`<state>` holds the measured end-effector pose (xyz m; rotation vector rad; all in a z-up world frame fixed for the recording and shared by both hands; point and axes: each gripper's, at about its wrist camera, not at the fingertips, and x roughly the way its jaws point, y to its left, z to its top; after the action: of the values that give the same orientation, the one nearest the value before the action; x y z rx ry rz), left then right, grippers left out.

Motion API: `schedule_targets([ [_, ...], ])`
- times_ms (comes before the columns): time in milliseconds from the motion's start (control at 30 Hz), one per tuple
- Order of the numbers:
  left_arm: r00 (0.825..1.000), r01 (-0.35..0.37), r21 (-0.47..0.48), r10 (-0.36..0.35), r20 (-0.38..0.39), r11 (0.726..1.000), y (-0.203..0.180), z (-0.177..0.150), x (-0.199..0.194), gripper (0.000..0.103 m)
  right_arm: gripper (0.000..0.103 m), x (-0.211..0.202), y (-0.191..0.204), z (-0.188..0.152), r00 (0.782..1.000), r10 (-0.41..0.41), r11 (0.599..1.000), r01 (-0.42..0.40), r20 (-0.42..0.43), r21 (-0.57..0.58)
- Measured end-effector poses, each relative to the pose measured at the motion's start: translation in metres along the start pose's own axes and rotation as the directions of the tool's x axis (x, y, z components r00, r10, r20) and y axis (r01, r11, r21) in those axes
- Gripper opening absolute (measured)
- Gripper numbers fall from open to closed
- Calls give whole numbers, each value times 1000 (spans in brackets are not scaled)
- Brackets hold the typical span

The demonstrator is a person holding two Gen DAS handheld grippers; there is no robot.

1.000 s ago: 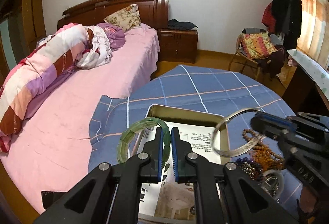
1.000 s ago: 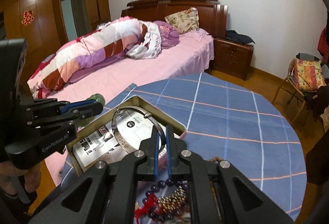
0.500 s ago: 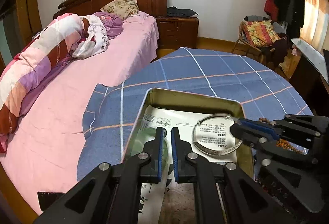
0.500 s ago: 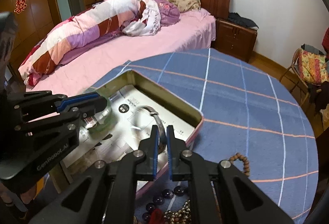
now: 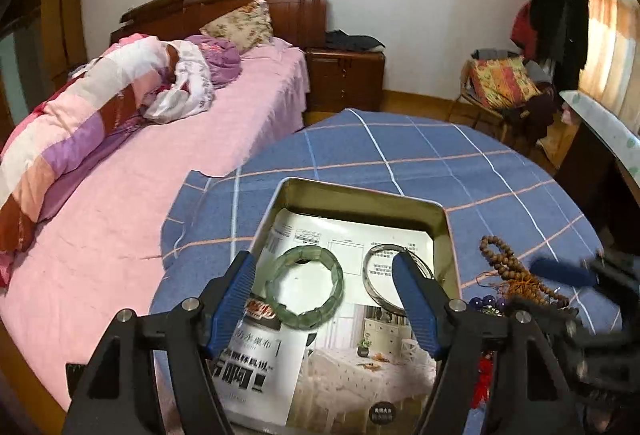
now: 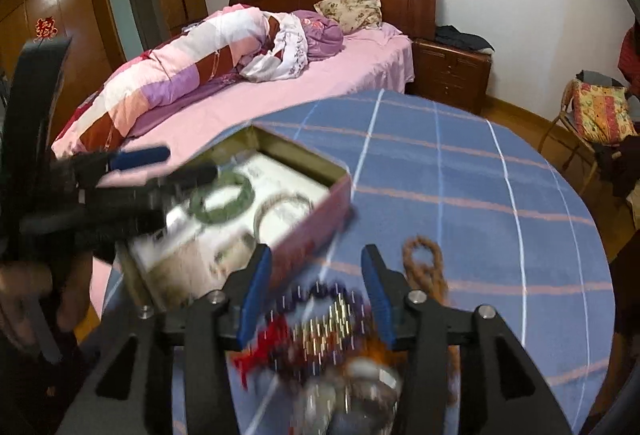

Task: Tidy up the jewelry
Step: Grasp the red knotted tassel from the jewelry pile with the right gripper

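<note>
A green jade bangle and a silver bangle lie side by side on printed paper inside a metal tin on the blue checked table. My left gripper is open above the tin, empty, its fingers straddling the green bangle. My right gripper is open and empty over a blurred pile of beads beside the tin. A brown bead string lies right of it. Both bangles show in the right wrist view, the green one and the silver one.
The round table's blue checked cloth stretches beyond the tin. A brown bead string and purple beads lie right of the tin. A pink bed borders the table's left. A chair stands at the far right.
Both grippers have opened and let go of their bangles, which now lie in the tin. My right gripper has pulled back out of the tin over the bead pile.
</note>
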<state>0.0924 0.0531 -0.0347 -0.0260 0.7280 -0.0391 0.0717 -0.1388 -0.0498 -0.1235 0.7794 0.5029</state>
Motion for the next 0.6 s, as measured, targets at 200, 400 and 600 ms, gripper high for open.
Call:
schedule_targets([
  [200,999,-43,-102,42,-5,994,6,-18,-17,71,50,-2,24,-29,999,26,997,-30,-48,-73],
  [400,995,-103,-93,103,-4,990,-5,-41,-26,71,49,12,32,-37,998,16,995,-23,-67,-97],
  [600,991,-130,-75,129,-19,989,-10,-49,-17,71,41,23,39,-42,997,1,993,-10,-80,-117],
])
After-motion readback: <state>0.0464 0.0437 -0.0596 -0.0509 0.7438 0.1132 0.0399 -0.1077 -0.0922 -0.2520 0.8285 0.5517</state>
